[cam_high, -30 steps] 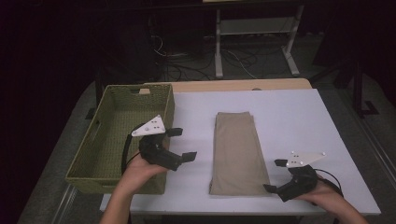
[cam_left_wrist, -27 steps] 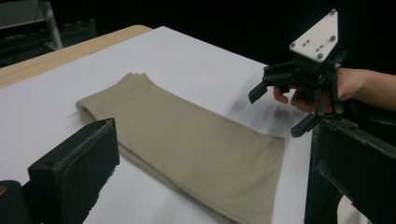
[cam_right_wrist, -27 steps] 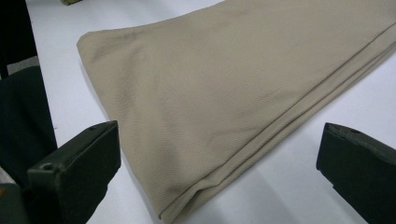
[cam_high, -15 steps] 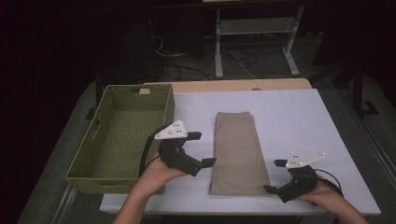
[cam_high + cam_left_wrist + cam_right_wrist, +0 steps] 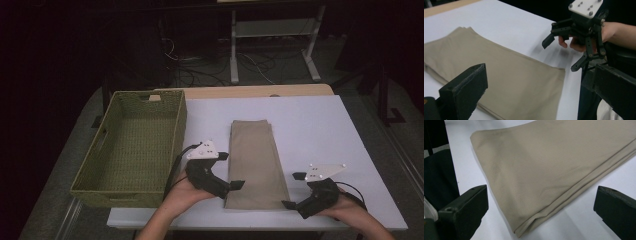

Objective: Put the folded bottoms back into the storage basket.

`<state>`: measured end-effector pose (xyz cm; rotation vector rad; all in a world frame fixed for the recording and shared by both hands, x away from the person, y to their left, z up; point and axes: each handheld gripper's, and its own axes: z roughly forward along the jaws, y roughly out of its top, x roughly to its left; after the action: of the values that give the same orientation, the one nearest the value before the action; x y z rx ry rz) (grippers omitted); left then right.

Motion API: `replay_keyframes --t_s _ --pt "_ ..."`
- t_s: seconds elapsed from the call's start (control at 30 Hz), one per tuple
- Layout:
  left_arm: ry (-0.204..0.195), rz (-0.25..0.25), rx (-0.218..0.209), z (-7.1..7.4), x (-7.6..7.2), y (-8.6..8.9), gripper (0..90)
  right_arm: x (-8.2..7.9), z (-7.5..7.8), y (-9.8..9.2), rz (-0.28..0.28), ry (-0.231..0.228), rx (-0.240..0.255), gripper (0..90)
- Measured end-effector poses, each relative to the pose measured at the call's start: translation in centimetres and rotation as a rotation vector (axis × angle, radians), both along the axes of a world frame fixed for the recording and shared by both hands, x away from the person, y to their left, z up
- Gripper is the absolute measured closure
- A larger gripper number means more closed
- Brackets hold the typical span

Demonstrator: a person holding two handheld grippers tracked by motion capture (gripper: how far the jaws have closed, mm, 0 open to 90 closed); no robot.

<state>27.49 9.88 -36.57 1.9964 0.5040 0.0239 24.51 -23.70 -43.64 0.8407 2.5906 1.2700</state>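
Note:
A folded tan cloth (image 5: 255, 162) lies lengthwise in the middle of the white table (image 5: 320, 130). My left gripper (image 5: 231, 171) is open at the cloth's near left edge, its jaws spread wide over the fabric. My right gripper (image 5: 293, 190) is open beside the cloth's near right corner, a little apart from it. In the left gripper view the cloth (image 5: 499, 75) spreads between the jaws, and the right gripper (image 5: 561, 54) stands open beyond its corner. The right gripper view looks along the cloth's (image 5: 549, 165) folded edge, with nothing held.
A green woven basket (image 5: 95, 175) stands along the table's left side, close to my left forearm. A bare wooden strip (image 5: 250, 92) runs along the table's far edge. Beyond it, on the dark floor, are a white metal frame (image 5: 272, 35) and cables.
My left gripper has moved to the right, from the basket's near corner to the cloth's near left edge. The right gripper and the cloth have stayed put.

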Motion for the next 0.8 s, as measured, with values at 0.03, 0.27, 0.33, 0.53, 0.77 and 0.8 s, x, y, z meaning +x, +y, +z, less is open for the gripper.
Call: replay_keyframes --t_s 0.03,0.27,0.33,0.53,0.77,0.8 --pt "0.001 0.001 0.004 -0.2 -0.1 -0.1 0.4 0.0 0.0 0.0 0.000 0.000 -0.001 0.0" --pt "0.000 0.011 0.041 -2.0 -0.2 -0.5 0.4 0.0 0.0 0.0 0.005 0.001 -0.006 0.0" --pt "0.008 0.017 0.044 -2.4 -0.1 -0.4 0.5 0.0 -0.1 0.0 0.007 0.000 -0.009 0.0" --pt "0.017 0.042 0.059 -3.5 -0.2 -0.6 0.5 0.0 -0.1 0.1 0.011 -0.001 -0.014 0.0" --pt "0.028 0.060 0.093 -5.0 0.0 -0.9 0.5 -0.1 -0.1 0.2 0.014 -0.002 -0.016 0.0" --pt "0.029 0.063 0.099 -5.2 0.0 -0.9 0.5 -0.1 -0.2 0.2 0.014 -0.003 -0.016 0.0"
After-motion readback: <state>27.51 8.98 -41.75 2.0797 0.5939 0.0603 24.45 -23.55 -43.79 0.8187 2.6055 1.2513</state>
